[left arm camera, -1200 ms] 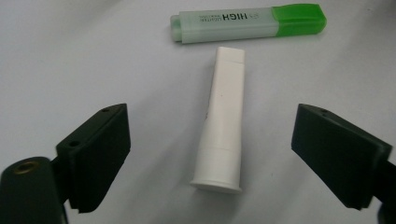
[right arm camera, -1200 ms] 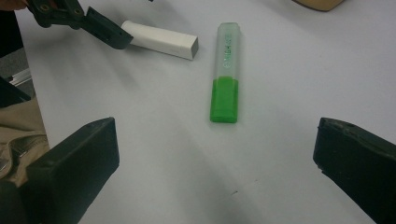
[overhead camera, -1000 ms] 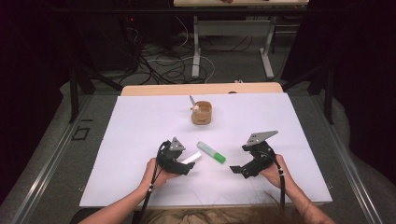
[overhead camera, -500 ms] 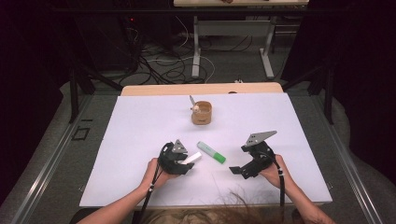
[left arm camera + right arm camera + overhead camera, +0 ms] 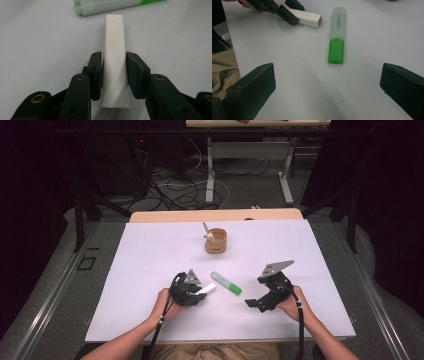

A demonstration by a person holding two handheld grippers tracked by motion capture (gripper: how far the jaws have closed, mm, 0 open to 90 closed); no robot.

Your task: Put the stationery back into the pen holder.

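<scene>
A white rectangular bar (image 5: 113, 50) lies on the white tabletop between the jaws of my left gripper (image 5: 113, 58). Those jaws have just been closing, and both pads now touch the bar's long sides. From above, the left gripper (image 5: 197, 292) sits front left with the bar (image 5: 206, 290) sticking out to the right. Just beyond the bar's tip lies a green highlighter (image 5: 226, 283) with a clear cap. My right gripper (image 5: 257, 292) rests to the right of the highlighter (image 5: 337, 37). It (image 5: 325, 90) stands wide open with nothing between its jaws.
A small wooden cup (image 5: 216, 241) with a stick-like thing in it stands at the table's middle back. The white sheet (image 5: 300, 250) covers the table. Beyond the far edge are table legs and cables (image 5: 200, 190) on the floor.
The left gripper's jaws have drawn in around the white bar. Both hands, the highlighter and the cup stay where they were.
</scene>
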